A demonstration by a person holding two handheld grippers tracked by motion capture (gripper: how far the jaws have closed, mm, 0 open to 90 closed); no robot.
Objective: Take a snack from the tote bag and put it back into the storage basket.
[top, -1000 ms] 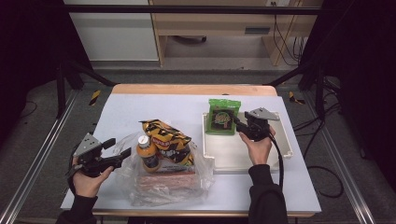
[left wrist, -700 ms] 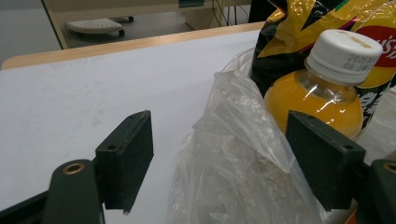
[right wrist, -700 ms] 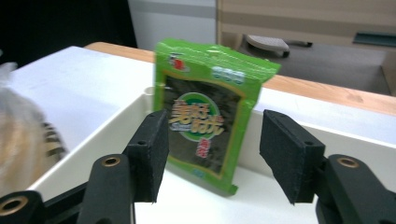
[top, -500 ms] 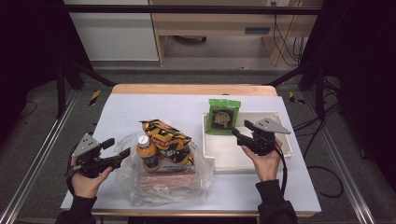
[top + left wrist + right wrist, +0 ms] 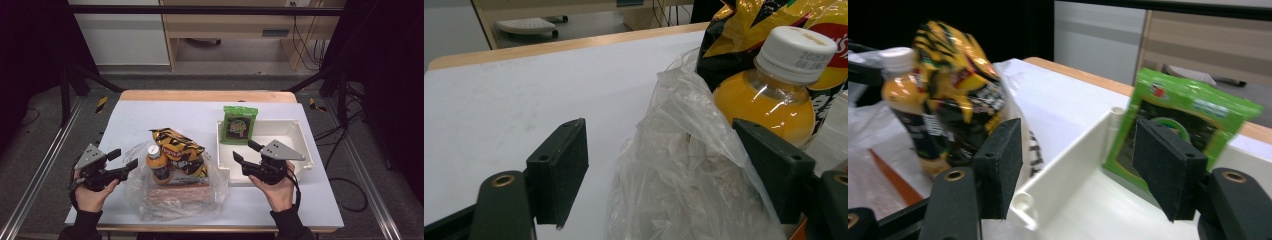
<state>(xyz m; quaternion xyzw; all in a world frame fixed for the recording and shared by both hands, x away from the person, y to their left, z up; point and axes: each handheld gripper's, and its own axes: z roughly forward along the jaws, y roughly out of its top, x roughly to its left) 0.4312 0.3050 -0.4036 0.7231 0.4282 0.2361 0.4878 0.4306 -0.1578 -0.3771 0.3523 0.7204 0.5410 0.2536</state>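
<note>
A green snack packet (image 5: 240, 125) is propped upright against the far-left corner of a white tray (image 5: 300, 131) on the worktop's (image 5: 150, 112) right half. The right hand-held gripper (image 5: 244, 152) is held over the tray's near edge, jaws apart, just opened, nothing between them. The left hand-held gripper (image 5: 125, 159) is seen near the front-left corner, jaws apart around a clear plastic bag's (image 5: 145, 200) edge, not pressing it.

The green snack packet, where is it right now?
In the high view the green snack packet leans upright against the far left corner of the white tray, right of the clear bag.
</note>
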